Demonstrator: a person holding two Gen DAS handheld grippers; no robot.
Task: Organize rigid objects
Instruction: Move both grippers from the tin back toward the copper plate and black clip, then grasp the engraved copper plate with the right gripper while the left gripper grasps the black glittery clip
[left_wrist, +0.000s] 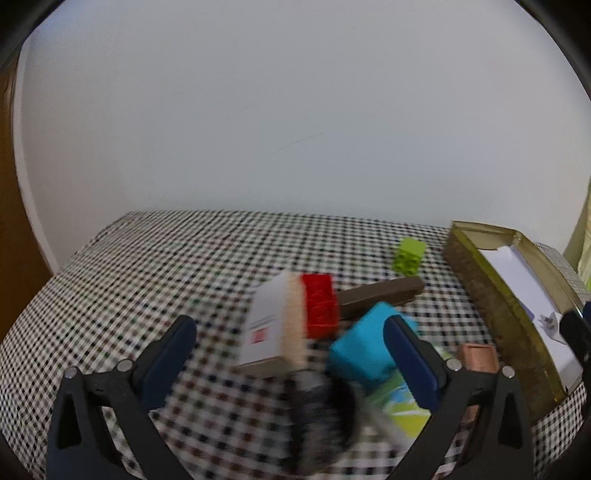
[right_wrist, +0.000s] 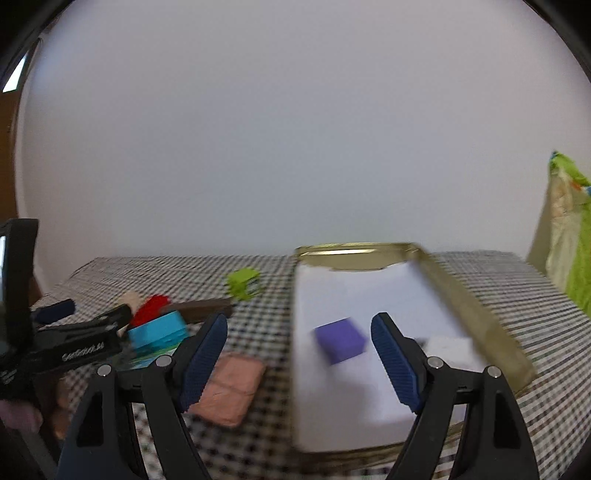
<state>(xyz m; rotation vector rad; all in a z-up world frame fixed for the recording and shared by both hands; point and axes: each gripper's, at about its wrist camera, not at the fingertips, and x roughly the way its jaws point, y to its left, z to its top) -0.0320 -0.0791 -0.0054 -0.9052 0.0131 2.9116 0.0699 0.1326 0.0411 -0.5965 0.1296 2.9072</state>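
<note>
Right wrist – gold tin (right_wrist: 476, 314), purple block (right_wrist: 341, 341) inside

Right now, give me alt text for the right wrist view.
The open right tool hovers over a gold-rimmed tray holding a purple block and a white object. A pink slab and a clutter of blocks lie left on the checkered cloth.

Black-and-white checked tablecloth (left_wrist: 147, 280), gold tin (right_wrist: 476, 306), purple cube (right_wrist: 341, 340), lime brick (left_wrist: 408, 255), red brick (left_wrist: 320, 305), turquoise block (left_wrist: 364, 349)
</note>
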